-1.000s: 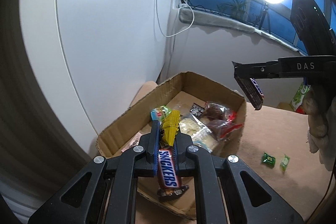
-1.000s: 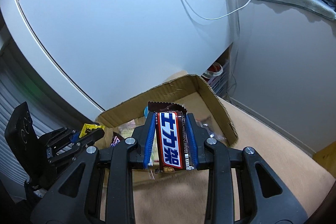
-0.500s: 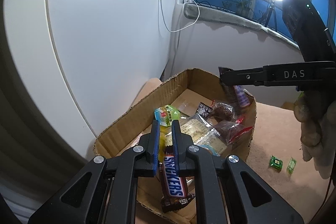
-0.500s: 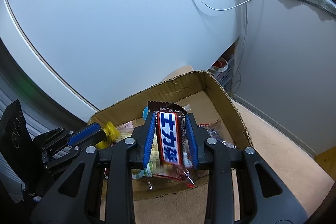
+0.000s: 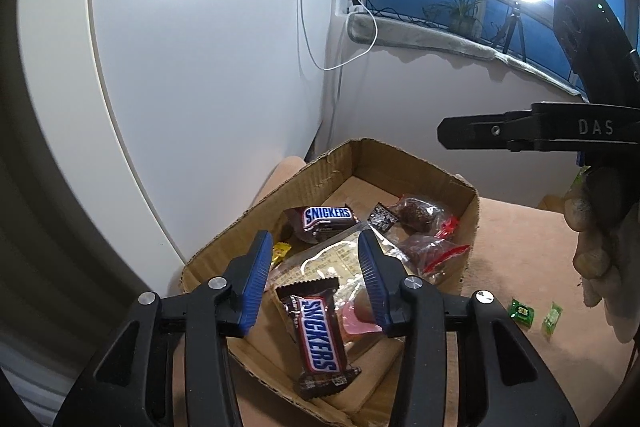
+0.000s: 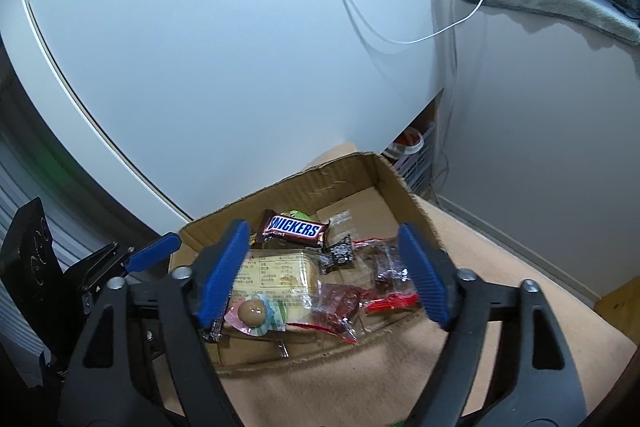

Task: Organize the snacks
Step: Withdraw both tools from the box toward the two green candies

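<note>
Two brown Snickers bars [image 5: 319, 337] [image 5: 323, 223] lie among wrapped snacks in an open cardboard box [image 5: 328, 171]

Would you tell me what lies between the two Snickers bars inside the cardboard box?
In the left wrist view, a clear packet of pale biscuits lies between the far Snickers bar and the near Snickers bar.

You see: two brown Snickers bars, one [image 5: 320, 337] at near box wall, one [image 5: 325, 221] further in. One open brown cardboard box [image 5: 320, 173]. Two small green wrapped candies [image 5: 521, 312], [image 5: 551, 316] on tan cloth outside box.
</note>
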A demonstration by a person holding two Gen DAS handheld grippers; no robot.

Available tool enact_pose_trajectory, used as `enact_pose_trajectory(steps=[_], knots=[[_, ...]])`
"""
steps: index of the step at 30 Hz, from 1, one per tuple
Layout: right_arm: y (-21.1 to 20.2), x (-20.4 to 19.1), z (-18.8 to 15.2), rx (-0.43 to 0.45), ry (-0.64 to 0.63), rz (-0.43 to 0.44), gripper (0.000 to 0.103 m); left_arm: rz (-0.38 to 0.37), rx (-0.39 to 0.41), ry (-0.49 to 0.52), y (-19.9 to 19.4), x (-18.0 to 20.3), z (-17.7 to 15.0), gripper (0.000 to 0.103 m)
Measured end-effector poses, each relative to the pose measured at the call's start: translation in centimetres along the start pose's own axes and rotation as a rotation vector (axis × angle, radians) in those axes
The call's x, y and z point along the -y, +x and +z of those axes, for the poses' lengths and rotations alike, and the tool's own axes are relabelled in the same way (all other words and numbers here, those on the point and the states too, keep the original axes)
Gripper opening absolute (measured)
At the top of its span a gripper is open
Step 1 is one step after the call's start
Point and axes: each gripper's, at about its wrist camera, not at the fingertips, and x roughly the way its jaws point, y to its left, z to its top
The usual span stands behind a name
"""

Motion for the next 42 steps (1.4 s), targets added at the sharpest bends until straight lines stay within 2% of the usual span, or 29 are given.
enact_pose_trajectory(steps=[13,18,24,25,27,30,34,36,42], knots=[[-6.9,3.4,-3.8,0.054,0.032,-0.06,0.082,-0.055,0.043,0.016,-2.6,2.4,-0.4,0.043],[-8.8,5.2,-6.5,0.029,0.024,-0.09,0.082,-0.094,0.045,0.03,-3.0,4.1,-0.9,0.043],[-8.9,7.2,-10.3,-0.048,0.004,-0.088,0.081,-0.152,0.029,0.052,-3.1,6.6,-1.9,0.043],[-8.7,7.6,-11.0,-0.066,0.0,-0.074,0.079,-0.166,0.02,0.058,-3.0,7.1,-2.1,0.043],[-8.4,8.1,-11.9,-0.094,-0.005,-0.062,0.062,-0.195,0.003,0.064,-2.8,8.0,-2.5,0.043],[-7.6,9.0,-13.2,-0.156,-0.005,-0.024,0.045,-0.228,-0.016,0.081,-2.4,9.3,-2.8,0.043],[-6.6,9.7,-14.7,-0.221,-0.027,0.001,0.041,-0.305,-0.062,0.094,-1.4,11.3,-3.0,0.043],[-6.0,10.0,-15.5,-0.256,-0.038,0.012,0.034,-0.336,-0.089,0.109,-0.7,12.5,-3.1,0.039],[-4.6,10.8,-16.7,-0.313,-0.049,0.034,0.032,-0.396,-0.197,0.169,2.9,16.5,-3.0,0.026]])
